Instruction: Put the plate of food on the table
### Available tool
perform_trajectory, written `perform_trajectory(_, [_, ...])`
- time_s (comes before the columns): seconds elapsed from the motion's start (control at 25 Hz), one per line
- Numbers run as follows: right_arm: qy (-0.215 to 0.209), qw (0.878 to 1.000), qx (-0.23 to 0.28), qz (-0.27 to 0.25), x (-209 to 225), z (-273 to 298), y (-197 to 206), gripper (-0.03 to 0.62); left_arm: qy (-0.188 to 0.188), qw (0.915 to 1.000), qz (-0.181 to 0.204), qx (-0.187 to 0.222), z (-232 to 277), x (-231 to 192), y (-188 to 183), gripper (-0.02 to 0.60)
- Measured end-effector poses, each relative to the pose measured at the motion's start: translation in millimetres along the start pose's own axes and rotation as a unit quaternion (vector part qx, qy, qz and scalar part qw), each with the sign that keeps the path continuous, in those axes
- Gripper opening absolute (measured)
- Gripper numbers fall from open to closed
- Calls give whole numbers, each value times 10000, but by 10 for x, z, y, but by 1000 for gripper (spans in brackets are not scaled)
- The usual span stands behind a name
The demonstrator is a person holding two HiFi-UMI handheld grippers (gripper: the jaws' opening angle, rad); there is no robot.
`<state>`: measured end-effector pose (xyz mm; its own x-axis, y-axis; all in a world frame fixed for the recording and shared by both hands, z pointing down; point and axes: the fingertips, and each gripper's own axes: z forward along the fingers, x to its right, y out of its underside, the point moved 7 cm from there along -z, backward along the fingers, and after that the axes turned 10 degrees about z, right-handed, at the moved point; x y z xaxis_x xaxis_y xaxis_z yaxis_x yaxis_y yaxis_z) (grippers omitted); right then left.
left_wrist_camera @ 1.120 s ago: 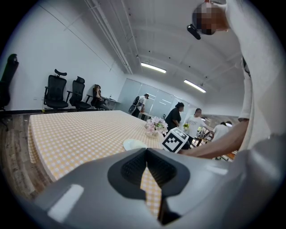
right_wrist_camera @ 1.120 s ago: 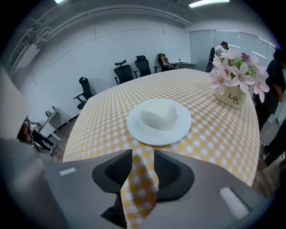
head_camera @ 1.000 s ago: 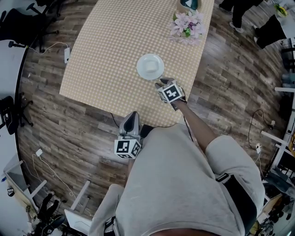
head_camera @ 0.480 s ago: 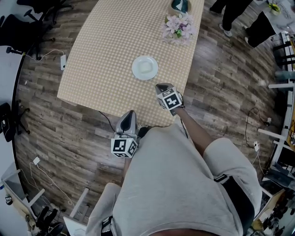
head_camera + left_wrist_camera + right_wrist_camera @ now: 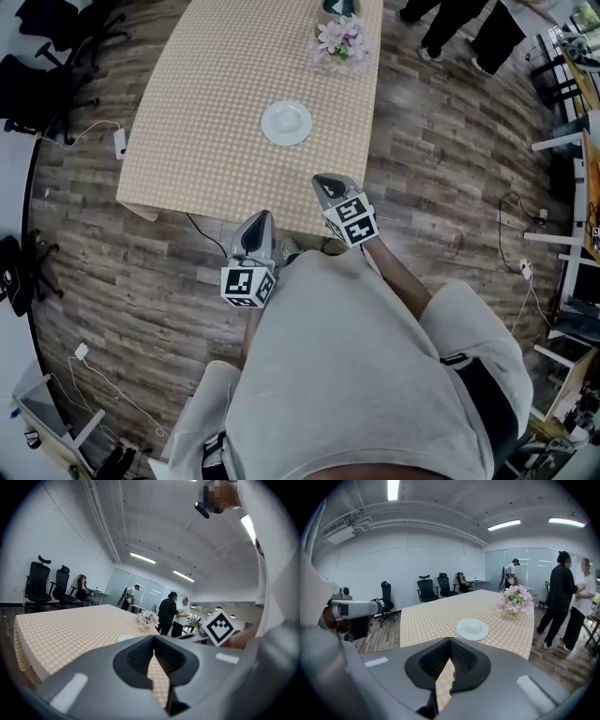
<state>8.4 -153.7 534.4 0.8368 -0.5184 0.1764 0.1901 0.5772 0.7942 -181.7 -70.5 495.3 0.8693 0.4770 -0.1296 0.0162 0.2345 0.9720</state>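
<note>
The plate (image 5: 286, 123) is down on the bench (image 5: 202, 89), sitting flat on the checked cloth, and nothing is touching it. Both pairs of tongs are well back from it, at the bench's near edge. The right tongs (image 5: 325, 183) hang over the cloth just inside that edge, tips pointing up the bench, with the plate ahead of them and a little to their left. From the right gripper view the right tongs (image 5: 450, 642) are pressed together at the tips with nothing between them (only cloth shows through the gap lower down), and the plate (image 5: 472, 629) lies in clear sight beyond, a pale mound at its middle.

The left tongs (image 5: 261, 219) sit right at the near edge, farther from the plate than the right pair. The left gripper view has the left tongs (image 5: 153, 640) closed too, tips meeting, empty.

Beyond the plate, toward the far end, stands a pot of pink flowers (image 5: 339, 37), well apart from it.
</note>
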Motion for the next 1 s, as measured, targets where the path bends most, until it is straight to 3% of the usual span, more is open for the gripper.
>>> perform_trajectory(0.2, [115,9997,200,-11,-250,-298,143,-2,200,9998,51,57,-154,82,59,9])
perform_trajectory(0.52, [-118,9992,341,156,-600,-865,513,-3,289,9993,178,139,-377,397,68,9])
perform_trajectory(1.0, [-355,9939,975,361,-850,-2023,1115,-5,466,9975,532,27,-972,1494,254,9])
